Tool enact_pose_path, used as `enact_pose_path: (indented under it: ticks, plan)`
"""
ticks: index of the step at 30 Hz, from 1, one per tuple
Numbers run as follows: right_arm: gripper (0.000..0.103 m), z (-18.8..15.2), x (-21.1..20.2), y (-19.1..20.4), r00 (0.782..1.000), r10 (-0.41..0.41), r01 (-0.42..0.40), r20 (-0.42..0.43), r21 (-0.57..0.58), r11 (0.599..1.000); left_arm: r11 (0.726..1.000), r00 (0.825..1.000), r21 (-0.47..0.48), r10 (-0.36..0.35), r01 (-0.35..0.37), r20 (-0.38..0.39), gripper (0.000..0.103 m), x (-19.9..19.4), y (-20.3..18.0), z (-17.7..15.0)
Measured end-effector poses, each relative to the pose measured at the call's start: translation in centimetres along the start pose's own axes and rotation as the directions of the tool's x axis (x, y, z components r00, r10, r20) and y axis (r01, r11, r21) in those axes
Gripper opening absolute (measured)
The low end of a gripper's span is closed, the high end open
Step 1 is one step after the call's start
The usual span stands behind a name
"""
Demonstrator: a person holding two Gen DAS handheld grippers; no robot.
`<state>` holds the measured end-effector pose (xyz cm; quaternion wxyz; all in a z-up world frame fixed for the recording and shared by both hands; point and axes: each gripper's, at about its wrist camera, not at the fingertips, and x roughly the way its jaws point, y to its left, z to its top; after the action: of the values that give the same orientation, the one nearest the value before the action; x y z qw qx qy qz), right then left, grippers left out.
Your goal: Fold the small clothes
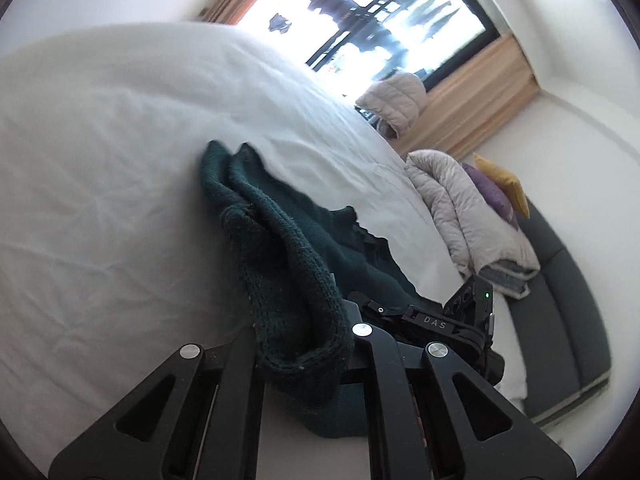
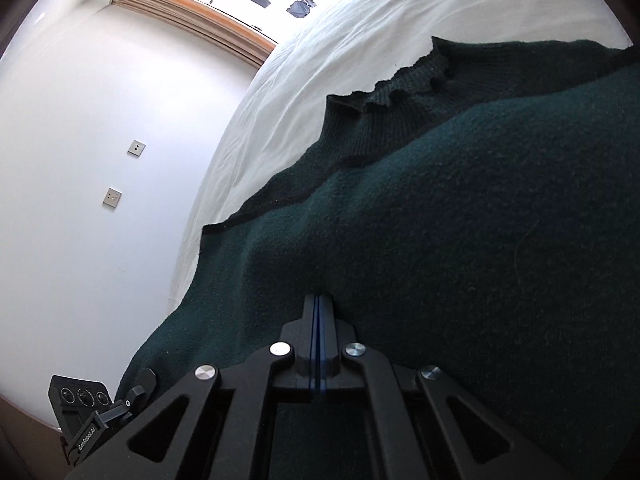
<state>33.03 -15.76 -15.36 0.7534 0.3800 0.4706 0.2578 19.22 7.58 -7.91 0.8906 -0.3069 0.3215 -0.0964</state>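
Dark green knitted sweater (image 1: 296,280) bunches between the fingers of your left gripper (image 1: 306,354), whose jaws are clamped on a thick fold. Your right gripper (image 2: 319,312), jaws pressed together, pinches the same sweater (image 2: 460,240), which lies spread on the white bedsheet (image 2: 340,32).

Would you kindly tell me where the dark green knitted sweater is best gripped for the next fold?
Probably the frilled collar of the dark green knitted sweater: it lies flat on the white bed sheet with an exposed edge. Come low from the sheet side, sliding a finger under that edge.
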Motion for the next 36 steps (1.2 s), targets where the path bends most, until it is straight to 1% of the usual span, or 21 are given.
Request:
enact_pose_path:
  ticks: [1,2,3,4,5,7,8,10,12,13,14,17,19,21,23,24,26,27,29,31,36]
  plan:
    - [0.022,0.3,-0.8,-0.1,0.999,0.035,-0.035,0.005,0.017,0.999,0.997,1.000,0.080,0.010,-0.010,0.001,0.007,0.5,-2.2,-0.1]
    - [0.047,0.7,-1.7,-0.3,0.997,0.079,-0.079,0.013,0.026,0.997,0.987,1.000,0.157,0.025,-0.024,-0.004,0.007,1.3,-4.4,-0.6]
    - [0.056,1.1,-2.6,-0.4,0.993,0.116,-0.116,0.017,0.033,0.993,0.967,0.998,0.251,0.053,-0.046,-0.019,0.007,2.5,-6.6,-1.5]
    - [0.070,1.5,-3.2,-0.6,0.989,0.150,-0.151,0.015,0.043,0.988,0.937,0.996,0.343,0.086,-0.068,-0.037,0.007,4.1,-8.6,-2.7]
    - [0.078,1.9,-3.7,-1.0,0.980,0.198,-0.198,0.004,0.061,0.978,0.904,0.991,0.421,0.119,-0.081,-0.064,0.007,5.8,-10.3,-4.2]
    - [0.083,2.5,-4.1,-2.3,0.951,0.309,-0.305,-0.017,0.119,0.945,0.832,0.971,0.544,0.206,-0.109,-0.120,0.007,9.7,-12.0,-7.8]
    - [0.083,2.7,-4.3,-3.2,0.941,0.336,-0.330,-0.024,0.144,0.933,0.818,0.962,0.563,0.232,-0.116,-0.140,0.007,10.9,-12.1,-9.2]
    - [0.082,2.8,-4.7,-4.0,0.941,0.337,-0.329,-0.027,0.151,0.932,0.798,0.964,0.588,0.242,-0.131,-0.113,0.007,11.0,-12.6,-10.1]
    - [0.081,2.6,-4.7,-3.8,0.938,0.342,-0.333,-0.058,0.120,0.935,0.793,0.965,0.595,0.238,-0.129,-0.107,0.007,11.0,-12.9,-9.8]
    - [0.081,2.6,-4.5,-3.4,0.944,0.322,-0.314,-0.073,0.107,0.944,0.792,0.966,0.598,0.233,-0.124,-0.108,0.007,11.0,-12.9,-9.7]
    - [0.081,2.6,-4.2,-2.9,0.949,0.303,-0.294,-0.084,0.100,0.950,0.796,0.969,0.595,0.223,-0.115,-0.111,0.007,10.9,-12.9,-9.5]
    - [0.081,3.1,-3.2,-2.0,0.959,0.256,-0.244,-0.121,0.105,0.964,0.831,0.980,0.550,0.170,-0.087,-0.101,0.007,9.6,-12.2,-8.6]
    - [0.080,3.3,-2.6,-1.7,0.960,0.247,-0.233,-0.134,0.111,0.966,0.852,0.985,0.519,0.144,-0.074,-0.097,0.007,8.8,-11.4,-8.4]
    - [0.076,3.7,-1.9,-1.2,0.962,0.234,-0.218,-0.145,0.113,0.969,0.854,0.986,0.516,0.136,-0.066,-0.099,0.007,8.6,-11.1,-8.3]
    - [0.066,4.2,-1.4,-0.6,0.961,0.226,-0.211,-0.160,0.104,0.972,0.853,0.987,0.519,0.129,-0.059,-0.100,0.007,8.2,-11.1,-8.5]
    - [0.063,4.3,-1.1,-0.1,0.961,0.218,-0.204,-0.170,0.094,0.974,0.851,0.987,0.522,0.126,-0.056,-0.099,0.007,8.0,-11.0,-8.5]
    - [0.049,4.6,-0.3,1.1,0.965,0.185,-0.177,-0.184,0.059,0.982,0.846,0.989,0.531,0.121,-0.056,-0.089,0.007,8.0,-11.0,-8.7]
    - [0.046,4.8,0.1,1.6,0.968,0.171,-0.166,-0.186,0.041,0.985,0.840,0.989,0.539,0.123,-0.057,-0.087,0.007,8.1,-11.1,-8.8]
    - [0.027,5.0,0.7,2.3,0.975,0.126,-0.125,-0.184,0.014,0.992,0.833,0.988,0.550,0.127,-0.059,-0.087,0.007,7.1,-10.3,-9.0]
    - [0.018,5.2,0.9,2.5,0.980,0.091,-0.094,-0.175,-0.007,0.996,0.829,0.987,0.555,0.132,-0.061,-0.088,0.007,6.5,-10.2,-9.2]
    - [0.013,5.1,-0.4,1.8,0.992,0.014,-0.021,-0.128,-0.046,0.999,0.808,0.986,0.586,0.135,-0.053,-0.097,0.007,6.3,-11.0,-10.1]
